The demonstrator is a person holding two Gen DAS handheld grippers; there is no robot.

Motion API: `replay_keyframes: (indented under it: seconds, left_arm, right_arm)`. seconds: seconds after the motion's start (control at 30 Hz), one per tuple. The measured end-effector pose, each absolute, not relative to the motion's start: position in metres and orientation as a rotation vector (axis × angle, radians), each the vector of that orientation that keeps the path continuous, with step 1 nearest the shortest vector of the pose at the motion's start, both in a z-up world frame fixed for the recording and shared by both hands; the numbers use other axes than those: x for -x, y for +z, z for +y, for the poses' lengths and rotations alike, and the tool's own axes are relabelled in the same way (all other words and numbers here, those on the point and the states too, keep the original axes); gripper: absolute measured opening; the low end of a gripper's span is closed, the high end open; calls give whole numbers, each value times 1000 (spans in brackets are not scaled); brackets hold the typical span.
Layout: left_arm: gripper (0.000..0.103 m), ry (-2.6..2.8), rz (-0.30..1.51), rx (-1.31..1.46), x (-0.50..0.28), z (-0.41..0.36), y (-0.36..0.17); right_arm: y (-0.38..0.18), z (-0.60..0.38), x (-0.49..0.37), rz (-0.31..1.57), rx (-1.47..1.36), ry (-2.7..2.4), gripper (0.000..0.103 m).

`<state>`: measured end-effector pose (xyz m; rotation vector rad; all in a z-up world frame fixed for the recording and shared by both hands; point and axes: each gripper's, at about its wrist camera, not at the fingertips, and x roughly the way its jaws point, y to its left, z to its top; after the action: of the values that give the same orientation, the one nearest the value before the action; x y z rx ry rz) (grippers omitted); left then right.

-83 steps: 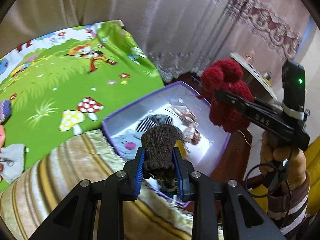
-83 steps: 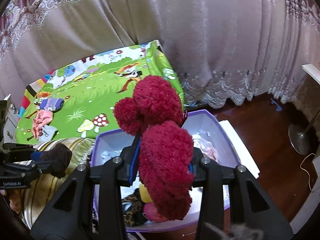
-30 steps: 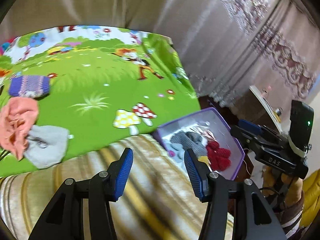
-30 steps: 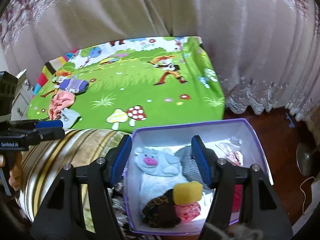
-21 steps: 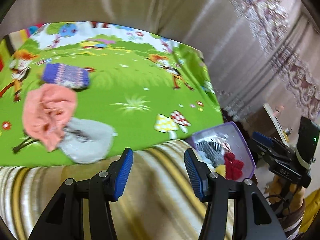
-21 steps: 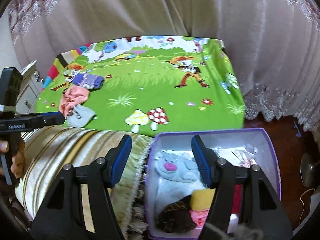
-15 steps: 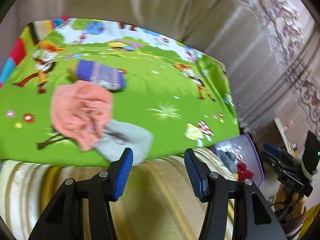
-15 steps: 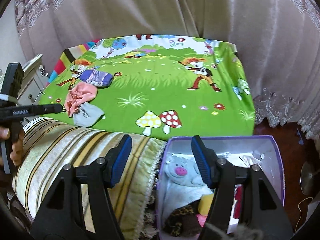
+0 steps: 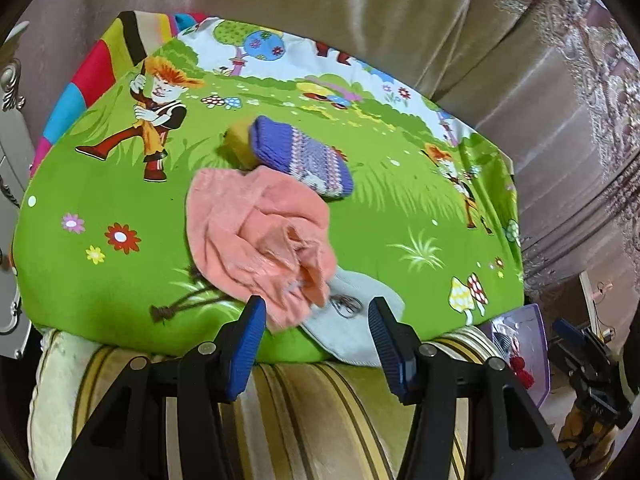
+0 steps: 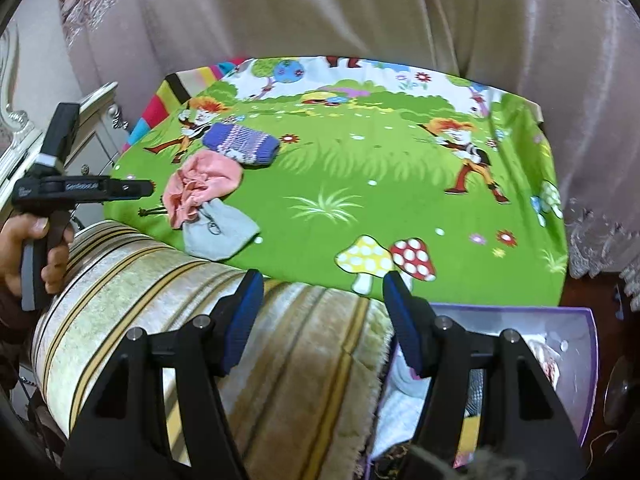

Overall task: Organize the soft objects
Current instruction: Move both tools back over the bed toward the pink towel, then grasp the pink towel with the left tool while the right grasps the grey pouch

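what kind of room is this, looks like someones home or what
Most likely a bedroom at home: a bed with a cartoon sheet, long curtains behind it, and a carved white cabinet beside the bed.

Small white lettering on the left tool's (image 10: pixel 136 188) black body, too blurred to read.
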<state>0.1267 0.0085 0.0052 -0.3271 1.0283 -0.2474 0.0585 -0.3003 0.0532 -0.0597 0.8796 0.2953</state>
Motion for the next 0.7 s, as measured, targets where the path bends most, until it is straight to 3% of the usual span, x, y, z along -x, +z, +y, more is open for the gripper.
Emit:
replay_keyframes:
  seconds: [0.1,0.4,0.7]
  left_arm:
    - [55,-231,1051,337,-139,13,0]
    - [78,-82,1094,450,-181,38,-18]
    - [81,-15,1155,479,-218,39,-43]
  right_arm:
    - [51,-287,-66,886,74,326,66]
    - [41,-253,-89,920,109,418,66]
    - [29,-219,-113,961,141,498,66]
